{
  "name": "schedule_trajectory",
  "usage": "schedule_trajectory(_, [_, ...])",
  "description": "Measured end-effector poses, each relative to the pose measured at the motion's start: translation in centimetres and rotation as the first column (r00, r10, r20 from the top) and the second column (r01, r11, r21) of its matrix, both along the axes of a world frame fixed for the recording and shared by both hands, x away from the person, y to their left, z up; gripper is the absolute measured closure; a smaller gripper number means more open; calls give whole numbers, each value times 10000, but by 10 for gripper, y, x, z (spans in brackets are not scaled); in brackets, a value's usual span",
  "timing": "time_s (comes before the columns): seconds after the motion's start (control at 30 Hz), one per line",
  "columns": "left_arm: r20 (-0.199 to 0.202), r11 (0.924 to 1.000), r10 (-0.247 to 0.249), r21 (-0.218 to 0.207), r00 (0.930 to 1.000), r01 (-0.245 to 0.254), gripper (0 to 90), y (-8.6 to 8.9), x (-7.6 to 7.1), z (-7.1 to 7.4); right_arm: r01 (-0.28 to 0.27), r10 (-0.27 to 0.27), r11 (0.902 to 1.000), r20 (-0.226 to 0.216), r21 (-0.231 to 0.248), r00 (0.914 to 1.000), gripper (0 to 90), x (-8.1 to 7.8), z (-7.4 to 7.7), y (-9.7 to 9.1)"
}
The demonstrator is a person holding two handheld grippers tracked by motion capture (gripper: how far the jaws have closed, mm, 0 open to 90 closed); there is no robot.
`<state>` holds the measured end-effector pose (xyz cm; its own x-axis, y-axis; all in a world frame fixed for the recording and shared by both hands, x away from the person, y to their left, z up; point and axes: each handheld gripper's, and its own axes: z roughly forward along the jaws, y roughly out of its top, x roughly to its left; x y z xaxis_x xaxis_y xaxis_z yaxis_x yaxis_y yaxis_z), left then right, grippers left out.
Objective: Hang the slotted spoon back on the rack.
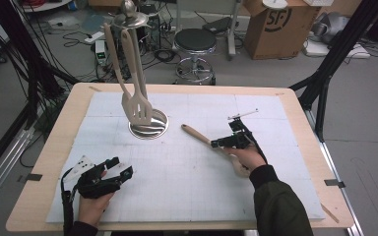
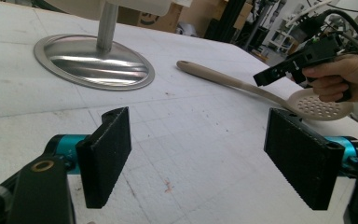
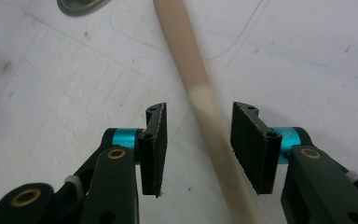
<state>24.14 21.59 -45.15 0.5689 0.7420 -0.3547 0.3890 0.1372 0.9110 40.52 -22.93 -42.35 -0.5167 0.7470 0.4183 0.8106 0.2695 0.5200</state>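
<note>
Beige plastic forms the long handle of a skimmer spoon [image 1: 199, 135] that is laid flat on the white gridded worktop [image 1: 187, 182], right of centre, its handle tip pointed toward a round steel stand base [image 1: 148, 129] and its perforated bowl [image 2: 318, 106] set nearer the person's right hand [image 1: 246, 158]. The right tongs [image 1: 220, 143] are held low over the spoon by that hand, near the bowl end. In the right gripper view the handle [image 3: 200, 98] is seen running between the two black pads [image 3: 249, 147], which are parted on either side of it with a gap on both sides, so the spoon is straddled but not clamped. The left tongs [image 1: 120, 169] are held by the left hand [image 1: 94, 204] near the front left of the worktop, well apart from the spoon; their pads [image 2: 107, 154] are spread wide with nothing between them. From the stand's top, two more beige utensils [image 1: 137, 105] are hung, one of them a slotted turner, with their heads just above the steel base. A dark green sleeve [image 1: 278, 204] is worn on the right arm.
</note>
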Motion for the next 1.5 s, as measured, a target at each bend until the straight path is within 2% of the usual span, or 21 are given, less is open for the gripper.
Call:
schedule_trajectory(0.2, [3, 10000, 3, 21, 10000, -3, 235, 0, 0, 0, -493, 497, 9947, 16, -905, 9988, 555, 0, -6, 9])
schedule_trajectory(0.23, [1, 10000, 10, 19, 10000, -10, 235, 0, 0, 0, -564, 559, 9920, -77, -1127, 9984, 557, -1, -7, 12])
schedule_trajectory(0.33, [-2, 10000, 6, 18, 10000, -6, 235, 0, 0, 0, -749, 786, 9851, 178, -1549, 9967, 583, -1, -7, 15])
schedule_trajectory(0.43, [-13, 10000, -9, 39, 10000, 9, 235, -1, 0, 0, -900, 1007, 9737, 411, -2094, 9941, 640, -2, -6, 19])
schedule_trajectory(0.57, [-21, 10000, 3, 69, 10000, -3, 235, -1, 0, 0, -1070, 1267, 9619, 633, -2515, 9899, 679, -2, -6, 21])
schedule_trajectory(0.6, [-20, 10000, 8, 84, 10000, -8, 236, -1, 0, 0, -1043, 1235, 9592, 576, -2627, 9907, 678, -3, -5, 22])
schedule_trajectory(0.67, [-14, 10000, 14, 75, 10000, -13, 235, -2, 0, 0, -1178, 1428, 9488, 654, -2931, 9876, 677, -4, -4, 26])
schedule_trajectory(0.73, [-16, 9999, 20, 102, 10000, -20, 235, -2, 0, 0, -1271, 1583, 9342, 680, -3335, 9850, 676, -4, -3, 31])
schedule_trajectory(0.87, [-20, 9999, 43, 95, 10000, -43, 235, -2, 0, 0, -1605, 1994, 8915, 489, -4237, 9787, 676, -2, 1, 43])
schedule_trajectory(0.93, [-7, 10000, 31, 94, 10000, -31, 235, -2, 0, 0, -1718, 2136, 8753, 427, -4521, 9760, 676, -1, 2, 47])
schedule_trajectory(1.0, [-6, 10000, 32, 89, 10000, -32, 236, -2, 0, 0, -1740, 2129, 8725, 347, -4566, 9765, 678, -1, 2, 47])
schedule_trajectory(1.1, [11, 9999, 1, 101, 10000, -1, 235, -2, 0, 0, -1750, 2120, 8771, 334, -4473, 9767, 698, 0, 1, 47])
schedule_trajectory(1.13, [17, 9999, 5, 109, 10000, -5, 235, -2, 0, 0, -1779, 2149, 8746, 318, -4510, 9761, 709, 1, 2, 47])
schedule_trajectory(1.2, [24, 9999, 5, 106, 10000, -5, 235, -2, 0, 0, -1834, 2246, 8666, 345, -4640, 9738, 745, 0, 2, 49])
schedule_trajectory(1.27, [25, 10000, 23, 90, 10000, -23, 235, -2, 0, 0, -2074, 2601, 8507, 439, -4829, 9646, 765, -2, 2, 51])
schedule_trajectory(1.37, [12, 10000, 36, 83, 10000, -36, 235, -2, 0, 0, -2137, 2715, 8417, 467, -4958, 9613, 776, -3, 3, 53])
schedule_trajectory(1.43, [5, 10000, 20, 71, 10000, -20, 236, -1, 0, 0, -2167, 2724, 8418, 424, -4944, 9613, 777, -3, 3, 53])
schedule_trajectory(1.5, [2, 10000, 16, 66, 10000, -16, 235, -1, 0, 0, -2022, 2513, 8564, 414, -4751, 9670, 778, -1, 3, 51])
